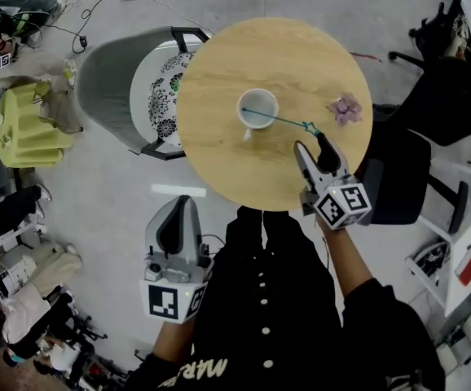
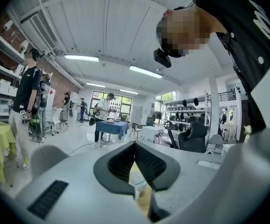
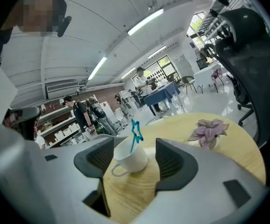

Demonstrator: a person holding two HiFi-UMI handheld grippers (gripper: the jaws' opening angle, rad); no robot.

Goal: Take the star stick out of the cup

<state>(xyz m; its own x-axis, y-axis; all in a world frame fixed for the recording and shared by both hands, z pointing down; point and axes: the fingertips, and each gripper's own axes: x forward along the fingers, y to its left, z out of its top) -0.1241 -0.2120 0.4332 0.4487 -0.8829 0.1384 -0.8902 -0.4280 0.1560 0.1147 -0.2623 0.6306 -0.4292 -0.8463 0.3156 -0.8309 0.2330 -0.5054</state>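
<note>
Cup [image 1: 257, 109], white, stands mid round wooden table [image 1: 219, 72]. Teal star stick [image 1: 280, 120] sits in it, leaning over the rim toward right gripper [image 1: 311, 142], star end just short of the tips. Right gripper hangs over the table's near edge, fingers spread wide, gripping nothing; its own view shows cup and stick ahead between them. Left gripper [image 1: 182, 204] is off the table by the person's torso, fingers closed together, empty. Purple flower [image 1: 345, 109] lies near the table's right edge.
</note>
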